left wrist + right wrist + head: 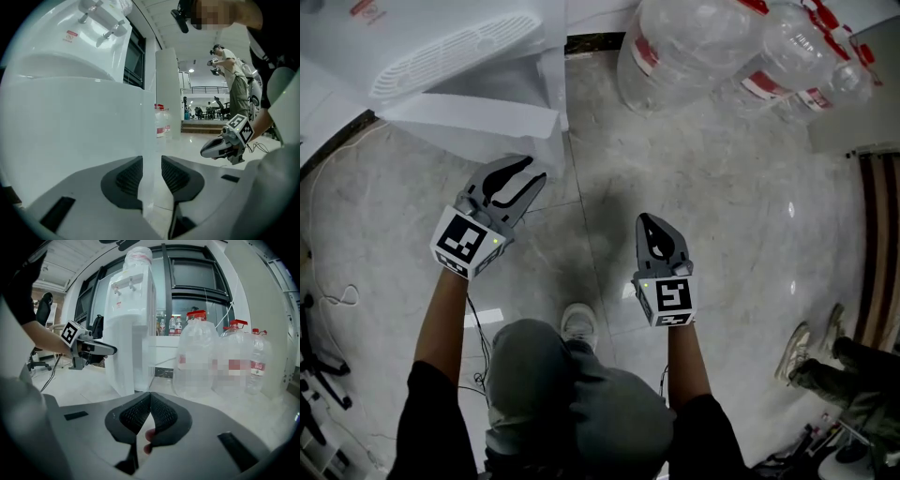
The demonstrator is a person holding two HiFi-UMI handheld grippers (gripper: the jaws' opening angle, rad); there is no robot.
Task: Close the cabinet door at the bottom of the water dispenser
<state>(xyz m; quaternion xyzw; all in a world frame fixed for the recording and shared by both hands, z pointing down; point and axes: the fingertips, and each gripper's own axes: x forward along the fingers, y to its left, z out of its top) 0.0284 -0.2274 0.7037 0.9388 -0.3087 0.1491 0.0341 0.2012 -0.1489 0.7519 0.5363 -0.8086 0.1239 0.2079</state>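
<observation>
The white, smooth plastic water dispenser (441,47) stands at eleven o'clock from the person, and its flat, thin cabinet door (478,117) hangs open over the glossy, marbled stone floor (722,206). The left gripper (534,171) points at the door. Its ribbed black pads (131,176) stand apart, with the door's narrow edge lined up in the gap and not pinched. The right gripper (647,221), at one o'clock, has its curved jaws closed tip to tip on nothing. Round, clear plastic water bottles (694,47) with red caps cluster at one o'clock.

Black short sleeves (441,412), white shoe (578,323)
</observation>
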